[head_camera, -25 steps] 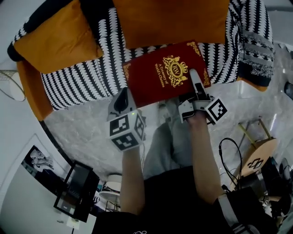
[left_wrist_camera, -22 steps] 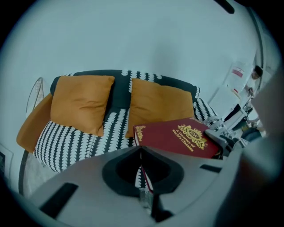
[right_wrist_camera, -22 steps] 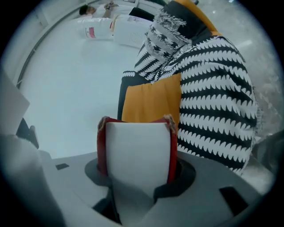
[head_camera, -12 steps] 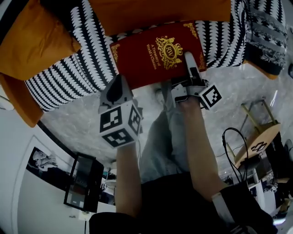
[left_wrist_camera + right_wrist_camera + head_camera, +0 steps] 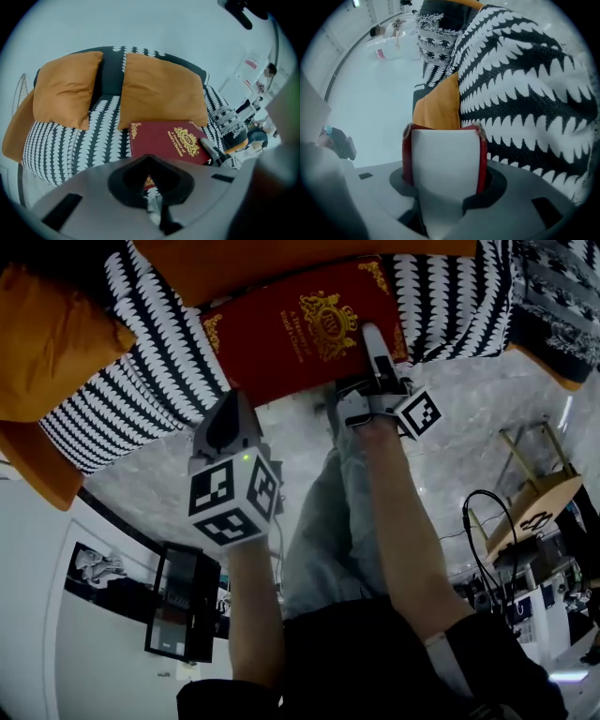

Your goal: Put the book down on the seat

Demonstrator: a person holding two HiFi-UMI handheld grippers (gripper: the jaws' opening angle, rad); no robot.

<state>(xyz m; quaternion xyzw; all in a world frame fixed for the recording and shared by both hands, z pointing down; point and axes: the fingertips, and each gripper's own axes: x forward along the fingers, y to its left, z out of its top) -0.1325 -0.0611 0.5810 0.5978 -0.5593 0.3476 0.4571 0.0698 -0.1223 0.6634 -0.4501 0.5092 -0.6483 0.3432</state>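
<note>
A dark red book (image 5: pixel 295 329) with gold print lies flat and low over the front of the black-and-white patterned seat (image 5: pixel 155 395); I cannot tell whether it touches. My right gripper (image 5: pixel 373 351) is shut on the book's near right edge, and in the right gripper view the white page block (image 5: pixel 445 159) fills the jaws of that gripper (image 5: pixel 446 180). My left gripper (image 5: pixel 231 423) hangs over the floor just off the book's near left corner, pointing steeply down, shut and holding nothing. In the left gripper view the book (image 5: pixel 166 143) lies beyond the left gripper (image 5: pixel 149 159).
Two orange cushions (image 5: pixel 161 89) (image 5: pixel 65 86) lean on the seat's back right behind the book. A fringed patterned throw (image 5: pixel 553 306) hangs at the seat's right end. Marble floor (image 5: pixel 469 427), the person's legs (image 5: pixel 328 521), a wooden stool (image 5: pixel 534 512) and cables lie below.
The book and my right gripper have sunk toward the seat. My left gripper has dropped too and stays beside the book's near left corner.
</note>
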